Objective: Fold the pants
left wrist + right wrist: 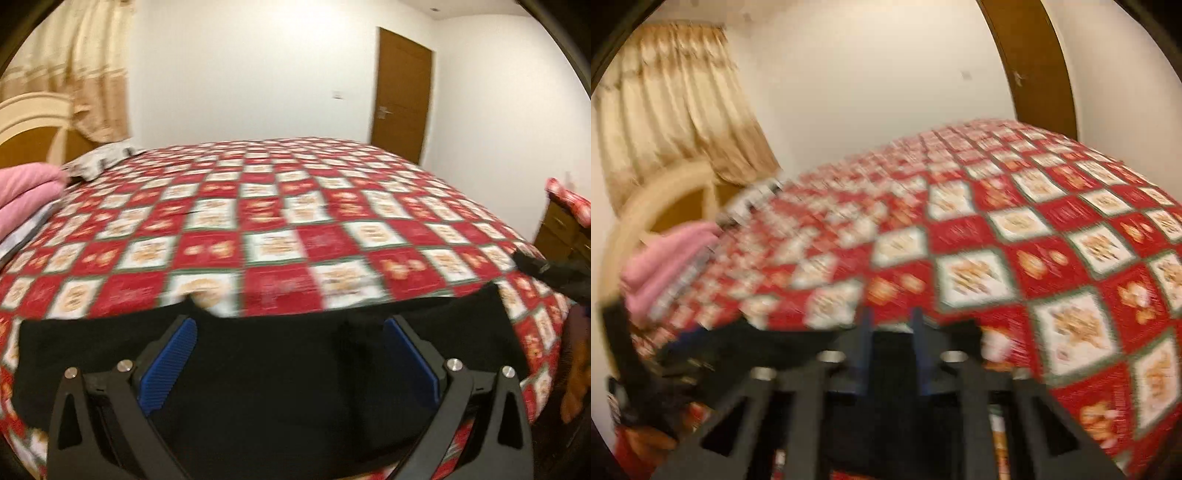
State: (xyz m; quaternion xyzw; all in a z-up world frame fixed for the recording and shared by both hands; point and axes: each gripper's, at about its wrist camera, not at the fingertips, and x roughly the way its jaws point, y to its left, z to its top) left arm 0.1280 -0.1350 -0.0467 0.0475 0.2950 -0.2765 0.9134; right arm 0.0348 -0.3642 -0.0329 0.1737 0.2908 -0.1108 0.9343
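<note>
Black pants (280,354) lie flat on the near edge of a bed with a red and white checked cover (280,221). My left gripper (290,325) is open, its blue pads (173,365) spread wide just above the pants. The right gripper shows at the right edge of the left wrist view (546,269), near the pants' far right corner. In the blurred right wrist view my right gripper (890,321) has its fingers close together over black cloth (798,343); the blur hides whether cloth is between them.
Pink folded bedding (26,195) and a patterned pillow (99,158) lie at the head of the bed, against a wooden headboard (33,125). A brown door (402,96) is at the back. A wooden cabinet (561,225) stands right of the bed.
</note>
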